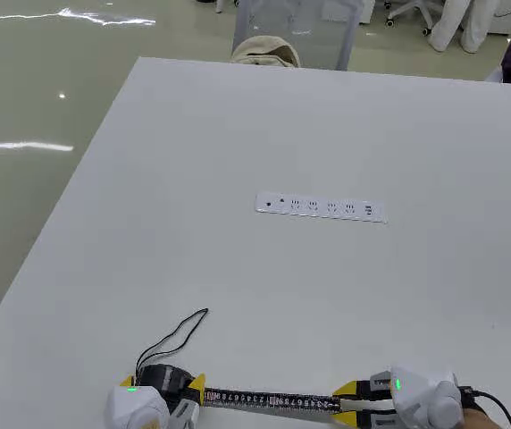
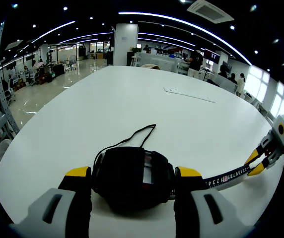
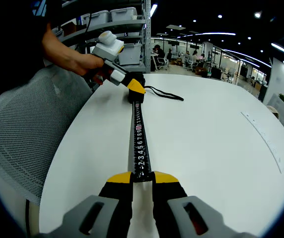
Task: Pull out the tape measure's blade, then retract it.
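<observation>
A black tape measure case with a thin black wrist cord rests on the white table near its front edge. My left gripper is shut on the case, seen at bottom left in the head view. The numbered blade runs out to the right, flat over the table. My right gripper is shut on the blade's end, at bottom right in the head view. In the right gripper view the blade stretches away to the case in the left gripper.
A white power strip lies at mid-table, well beyond the grippers. The table's left edge drops to a glossy floor. A mesh chair stands by the table, and a chair with a beige item sits at the far edge.
</observation>
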{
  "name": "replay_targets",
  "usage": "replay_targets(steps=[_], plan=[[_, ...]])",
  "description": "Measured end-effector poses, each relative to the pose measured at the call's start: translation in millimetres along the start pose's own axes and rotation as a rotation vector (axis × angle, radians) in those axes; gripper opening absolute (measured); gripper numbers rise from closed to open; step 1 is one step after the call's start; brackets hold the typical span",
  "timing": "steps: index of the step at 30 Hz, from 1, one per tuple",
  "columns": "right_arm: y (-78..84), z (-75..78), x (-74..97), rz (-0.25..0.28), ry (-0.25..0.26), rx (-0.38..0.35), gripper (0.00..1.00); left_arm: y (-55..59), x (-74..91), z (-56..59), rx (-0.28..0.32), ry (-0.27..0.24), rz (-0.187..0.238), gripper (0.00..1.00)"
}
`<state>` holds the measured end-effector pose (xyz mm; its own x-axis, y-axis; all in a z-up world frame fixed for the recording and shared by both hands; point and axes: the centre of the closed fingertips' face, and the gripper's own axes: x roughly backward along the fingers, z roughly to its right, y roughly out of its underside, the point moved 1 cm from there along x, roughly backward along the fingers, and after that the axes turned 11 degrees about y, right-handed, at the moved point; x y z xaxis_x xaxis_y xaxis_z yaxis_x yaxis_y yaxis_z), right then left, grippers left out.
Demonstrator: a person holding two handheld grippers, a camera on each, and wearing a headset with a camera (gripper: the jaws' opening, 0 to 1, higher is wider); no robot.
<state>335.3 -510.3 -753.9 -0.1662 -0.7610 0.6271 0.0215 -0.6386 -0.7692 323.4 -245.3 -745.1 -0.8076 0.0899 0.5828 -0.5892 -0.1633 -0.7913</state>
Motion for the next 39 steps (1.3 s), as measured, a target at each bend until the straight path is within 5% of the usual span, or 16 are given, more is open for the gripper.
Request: replay_targets(steps=[39], plan=[[-17.9,-6.5,-18.8,0.009,-0.009,0.012,0.13,1.0,-0.8,0.0,-0.006,0.000,0.000,0.64]])
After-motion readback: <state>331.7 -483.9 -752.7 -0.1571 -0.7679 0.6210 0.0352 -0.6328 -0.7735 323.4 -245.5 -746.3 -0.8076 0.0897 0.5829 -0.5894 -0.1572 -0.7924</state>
